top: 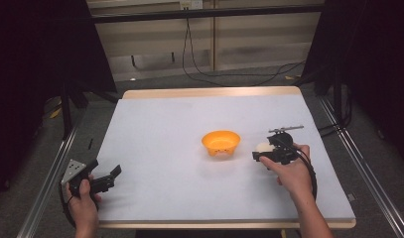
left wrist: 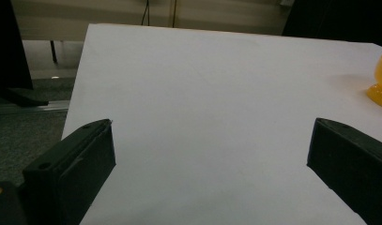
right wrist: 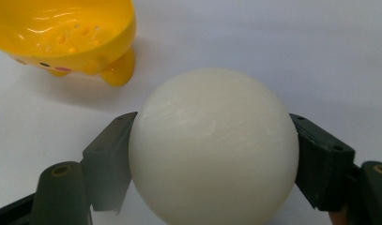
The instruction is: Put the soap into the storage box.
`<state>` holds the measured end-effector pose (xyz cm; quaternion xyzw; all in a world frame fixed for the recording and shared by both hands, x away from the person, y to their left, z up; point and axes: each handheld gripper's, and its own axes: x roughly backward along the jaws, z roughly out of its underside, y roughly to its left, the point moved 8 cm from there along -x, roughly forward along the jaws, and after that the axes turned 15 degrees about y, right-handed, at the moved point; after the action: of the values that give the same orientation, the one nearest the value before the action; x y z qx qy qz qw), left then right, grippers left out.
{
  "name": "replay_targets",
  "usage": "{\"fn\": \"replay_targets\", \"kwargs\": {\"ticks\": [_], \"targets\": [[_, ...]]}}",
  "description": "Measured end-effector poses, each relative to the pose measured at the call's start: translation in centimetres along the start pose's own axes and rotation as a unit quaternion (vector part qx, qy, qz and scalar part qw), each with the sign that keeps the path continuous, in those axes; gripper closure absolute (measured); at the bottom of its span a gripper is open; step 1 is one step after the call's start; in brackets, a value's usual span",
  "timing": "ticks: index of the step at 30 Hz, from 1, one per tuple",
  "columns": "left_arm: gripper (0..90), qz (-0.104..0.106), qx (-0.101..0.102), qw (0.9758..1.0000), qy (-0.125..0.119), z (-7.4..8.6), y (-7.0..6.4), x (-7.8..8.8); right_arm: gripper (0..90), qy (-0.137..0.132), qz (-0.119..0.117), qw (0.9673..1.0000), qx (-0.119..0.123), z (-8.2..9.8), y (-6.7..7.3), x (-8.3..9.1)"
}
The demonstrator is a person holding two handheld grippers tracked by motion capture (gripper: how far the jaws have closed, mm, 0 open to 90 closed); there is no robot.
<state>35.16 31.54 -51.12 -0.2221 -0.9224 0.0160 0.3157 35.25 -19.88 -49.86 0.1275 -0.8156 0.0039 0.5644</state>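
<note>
The white ball (right wrist: pixel 212 145) sits between the two black jaws of the right gripper (right wrist: pixel 212 154). The jaws pinch it from both sides, one on each side of the ball. In the right gripper view the ball is big and round, and its bottom is cut off by the edge of the picture, so you cannot tell if it touches the table. In the high view the ball (top: pixel 262 147) is just a small pale spot, mostly hidden behind the right gripper (top: pixel 264 152) and the hand (top: pixel 291 173) that holds it.

Near the ball, toward the middle of the table, stands a yellow bowl (top: pixel 220 143). It has little feet and small holes inside. In the right gripper view the bowl (right wrist: pixel 66 33) is cut off at the top and left.

The white table (top: pixel 165 139) is under everything.

Well apart, at the near left corner, the left gripper (top: pixel 110 178) rests low by the table edge. Its jaws are spread wide with nothing between them. In the left gripper view a bit of the bowl (left wrist: pixel 381 82) peeks in at the right edge.
</note>
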Motion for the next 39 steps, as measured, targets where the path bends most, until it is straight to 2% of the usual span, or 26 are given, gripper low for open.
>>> {"fn": "replay_targets", "kwargs": {"ticks": [22,39], "targets": [[1.1,0.0,0.002,1.0,0.0,0.0,0.0,0.0,23.7,-0.001,-0.014,0.9998,0.01,-1.6,2.0,0.2],[1.1,-0.001,0.0,1.0,0.0,0.0,0.1,0.0,23.7,0.0,-0.016,0.9997,0.018,-2.9,3.3,0.4]]}}
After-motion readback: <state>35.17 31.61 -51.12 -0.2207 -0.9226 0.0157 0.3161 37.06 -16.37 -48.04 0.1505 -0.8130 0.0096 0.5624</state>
